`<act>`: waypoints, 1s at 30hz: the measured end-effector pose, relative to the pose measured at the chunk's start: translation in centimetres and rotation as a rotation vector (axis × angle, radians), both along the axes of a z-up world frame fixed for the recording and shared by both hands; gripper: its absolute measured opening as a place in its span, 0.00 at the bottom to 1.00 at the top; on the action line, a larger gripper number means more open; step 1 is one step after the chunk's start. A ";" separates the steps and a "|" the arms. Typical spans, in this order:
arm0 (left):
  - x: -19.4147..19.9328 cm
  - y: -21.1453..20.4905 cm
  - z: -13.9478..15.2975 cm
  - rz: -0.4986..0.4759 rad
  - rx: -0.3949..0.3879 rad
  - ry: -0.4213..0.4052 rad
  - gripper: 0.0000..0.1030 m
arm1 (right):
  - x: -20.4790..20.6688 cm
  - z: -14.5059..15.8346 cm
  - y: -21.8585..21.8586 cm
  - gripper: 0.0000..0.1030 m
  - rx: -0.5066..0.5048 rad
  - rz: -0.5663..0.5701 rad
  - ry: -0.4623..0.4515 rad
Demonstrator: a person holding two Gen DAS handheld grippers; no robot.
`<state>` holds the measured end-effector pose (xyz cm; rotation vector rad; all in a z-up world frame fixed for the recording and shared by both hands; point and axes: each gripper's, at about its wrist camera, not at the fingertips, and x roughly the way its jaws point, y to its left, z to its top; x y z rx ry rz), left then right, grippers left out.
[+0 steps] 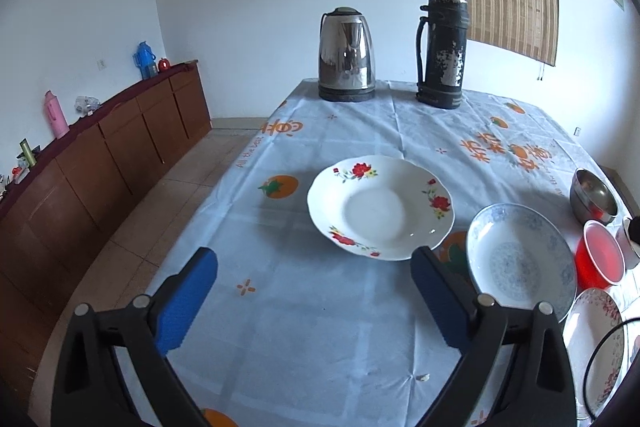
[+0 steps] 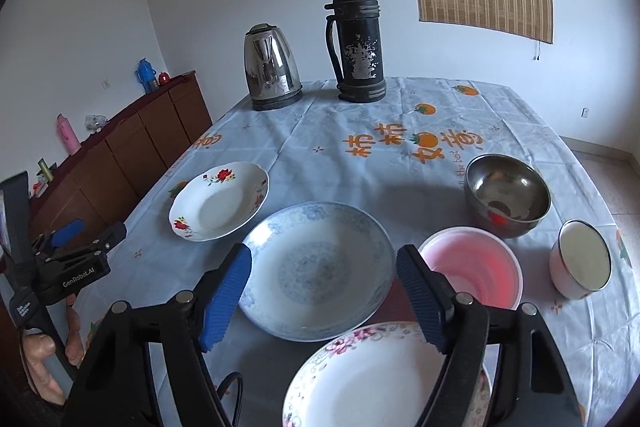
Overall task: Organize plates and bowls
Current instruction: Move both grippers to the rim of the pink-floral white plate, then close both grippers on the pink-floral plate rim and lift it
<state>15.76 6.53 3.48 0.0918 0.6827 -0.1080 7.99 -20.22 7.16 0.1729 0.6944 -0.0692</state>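
Observation:
A white plate with red flowers point(image 1: 380, 207) point(image 2: 220, 203) lies on the table ahead of my left gripper point(image 1: 314, 287), which hovers open and empty. To its right is a blue-patterned plate point(image 1: 520, 259) point(image 2: 316, 267). My right gripper point(image 2: 324, 291) hangs over this plate's near side, its jaws apart and holding nothing. A pink-flowered plate point(image 2: 372, 379) lies nearest, partly hidden by the right finger. A pink plastic bowl point(image 2: 476, 267), a steel bowl point(image 2: 506, 195) and an enamel cup point(image 2: 580, 259) stand to the right. The right wrist view shows the left gripper point(image 2: 92, 231) at far left, held by a hand point(image 2: 40, 359).
A steel kettle point(image 2: 272, 71) and a worn black thermos point(image 2: 358, 43) stand at the table's far end. The patterned tablecloth point(image 2: 360, 163) covers the table. A brown sideboard point(image 1: 120, 147) with flasks runs along the left wall, across a strip of tiled floor.

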 end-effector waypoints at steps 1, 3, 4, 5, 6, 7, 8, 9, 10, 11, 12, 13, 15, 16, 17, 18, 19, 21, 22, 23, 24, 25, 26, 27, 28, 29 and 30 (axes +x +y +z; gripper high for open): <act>-0.1 -0.2 -0.1 -0.015 -0.004 0.005 0.96 | -0.2 0.3 -0.5 0.75 -0.003 -0.010 -0.002; -0.5 -0.7 -0.2 -0.049 -0.009 0.011 0.96 | -1.0 0.7 -1.7 0.75 -0.024 -0.033 -0.005; -0.8 -1.0 -0.3 -0.064 -0.011 0.012 0.96 | -1.5 0.7 -2.3 0.75 -0.034 -0.043 -0.004; -1.2 -1.5 -0.4 -0.087 -0.012 0.016 0.96 | -2.2 0.6 -3.0 0.74 -0.039 -0.057 -0.003; -1.5 -2.1 -0.6 -0.110 -0.012 0.023 0.96 | -3.1 0.3 -3.8 0.74 -0.037 -0.075 0.004; -2.1 -2.9 -0.9 -0.151 -0.018 0.036 0.96 | -3.9 -0.1 -4.6 0.74 -0.029 -0.092 0.012; -2.7 -3.5 -1.0 -0.179 -0.025 0.047 0.96 | -5.0 -0.6 -5.4 0.74 -0.016 -0.110 0.024; -3.3 -4.2 -1.3 -0.212 -0.034 0.059 0.96 | -5.9 -1.2 -6.0 0.74 -0.006 -0.123 0.037; -4.0 -5.2 -1.5 -0.256 -0.044 0.075 0.96 | -6.8 -1.8 -6.6 0.73 0.001 -0.135 0.050; -5.0 -6.4 -1.9 -0.312 -0.051 0.094 0.94 | -7.9 -2.6 -7.2 0.67 0.008 -0.148 0.066; -5.6 -7.2 -2.1 -0.342 -0.054 0.104 0.91 | -8.8 -3.3 -7.7 0.60 0.017 -0.155 0.080; -6.4 -8.3 -2.5 -0.376 -0.058 0.122 0.91 | -9.9 -4.2 -8.3 0.57 0.037 -0.163 0.099; -7.7 -10.2 -3.3 -0.438 -0.079 0.169 0.90 | -11.2 -5.6 -9.2 0.52 0.072 -0.174 0.124; -7.9 -10.9 -3.6 -0.452 -0.083 0.185 0.89 | -11.7 -6.4 -9.6 0.52 0.086 -0.182 0.133; -8.3 -11.7 -4.1 -0.461 -0.085 0.208 0.88 | -12.1 -7.0 -10.1 0.52 0.099 -0.196 0.140; -8.6 -12.3 -4.6 -0.467 -0.089 0.230 0.85 | -12.3 -7.5 -10.6 0.52 0.114 -0.209 0.143; -8.8 -13.0 -5.1 -0.475 -0.100 0.259 0.83 | -12.6 -8.0 -10.9 0.52 0.130 -0.212 0.143; -9.1 -13.6 -5.6 -0.479 -0.120 0.292 0.75 | -12.7 -8.8 -11.0 0.52 0.142 -0.208 0.148; -9.3 -13.8 -5.8 -0.475 -0.126 0.304 0.75 | -12.8 -9.2 -10.9 0.52 0.141 -0.205 0.152; -9.4 -14.1 -6.0 -0.468 -0.127 0.311 0.75 | -12.8 -9.5 -10.9 0.52 0.142 -0.199 0.150; -9.6 -14.2 -6.1 -0.464 -0.128 0.314 0.74 | -13.0 -9.8 -11.0 0.51 0.146 -0.197 0.145; -9.8 -14.4 -6.2 -0.461 -0.129 0.313 0.73 | -13.0 -10.1 -11.2 0.51 0.155 -0.197 0.139; -9.9 -14.7 -6.4 -0.460 -0.128 0.313 0.68 | -13.0 -10.4 -11.4 0.49 0.169 -0.198 0.136; -9.9 -15.0 -6.6 -0.460 -0.127 0.319 0.62 | -12.9 -10.7 -11.6 0.46 0.186 -0.198 0.137; -10.0 -15.4 -6.8 -0.467 -0.132 0.337 0.59 | -12.9 -11.1 -11.8 0.45 0.211 -0.193 0.137; -10.2 -15.7 -7.1 -0.472 -0.135 0.346 0.55 | -12.8 -11.4 -12.0 0.42 0.232 -0.187 0.139; -10.0 -16.0 -7.3 -0.474 -0.130 0.354 0.53 | -12.7 -11.7 -12.1 0.39 0.246 -0.182 0.140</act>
